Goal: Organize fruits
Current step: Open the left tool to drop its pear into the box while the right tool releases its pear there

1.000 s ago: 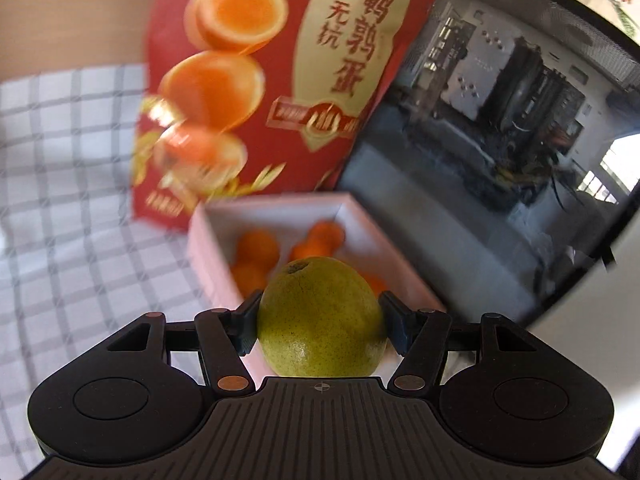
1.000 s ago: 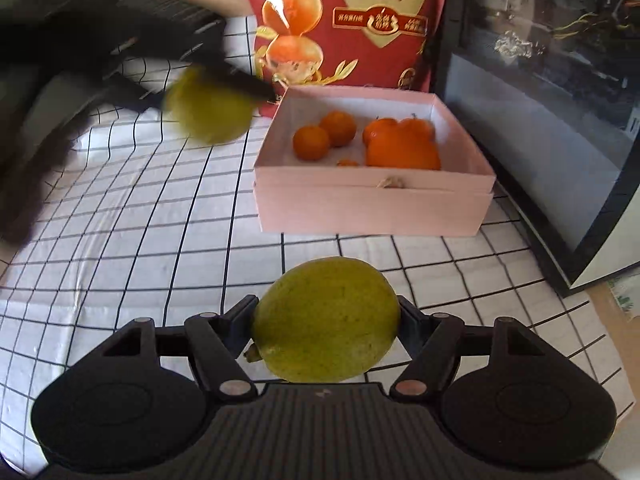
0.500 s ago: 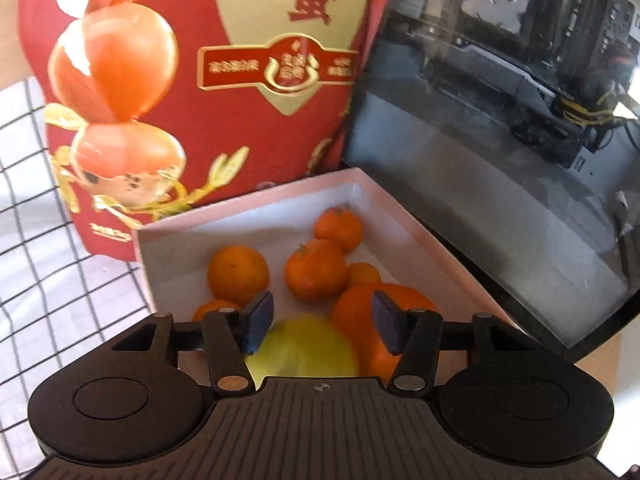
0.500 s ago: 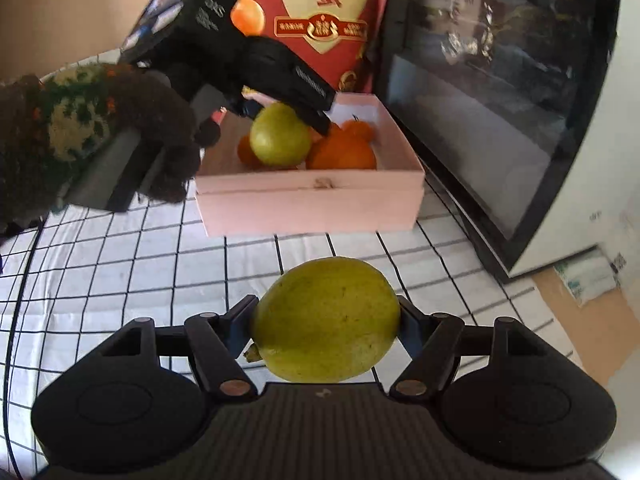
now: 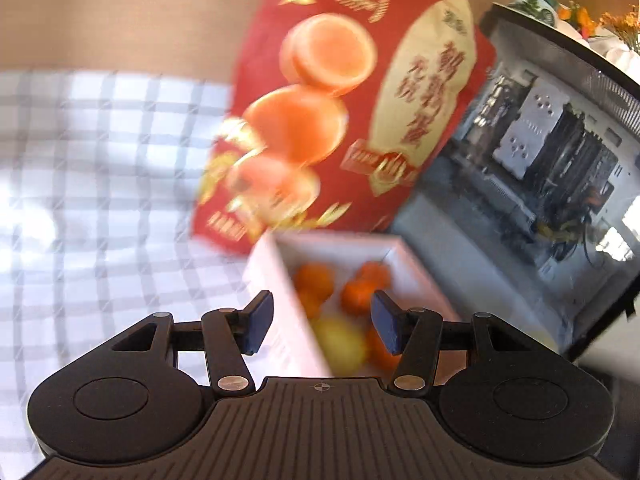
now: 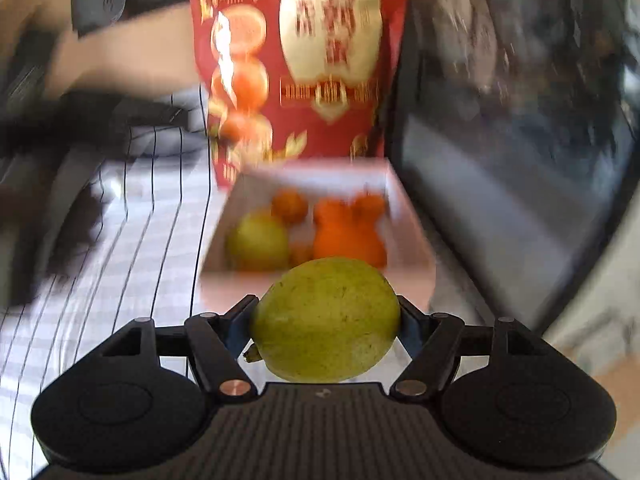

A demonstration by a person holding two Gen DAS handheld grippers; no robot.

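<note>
The step in hand is the putting of the second pear [image 6: 326,320] into the box [image 6: 404,204]. The right gripper [image 6: 326,322] grasps this pear; both pads press on its sides and it sits firmly between them, above the checked cloth [image 6: 160,248] and just in front of the box's near wall. The left gripper [image 5: 322,324] is released: its jaws stand apart with nothing between them, and it hangs over the left wall of the box. Both views are blurred.

One pear [image 6: 258,242] already lies in the box, in the near left part, beside small oranges [image 6: 290,206] and a bigger orange fruit [image 6: 348,236]. In my judgement the free room in the box is small, so the next move calls for lifting the held pear over the near wall and lowering it on a bare place, perhaps at the near right, before the jaws let go. It should not be dropped on the oranges, because it may roll or bruise.

The held pear is yellow-green with fine brown dots, round and wide, with a short dark stem [image 6: 252,356] at its lower left. Its skin looks smooth and firm. Behind the box stands a red bag [image 6: 296,60], and a dark case [image 6: 520,160] is close at the right, so the approach must stay clear of it.
</note>
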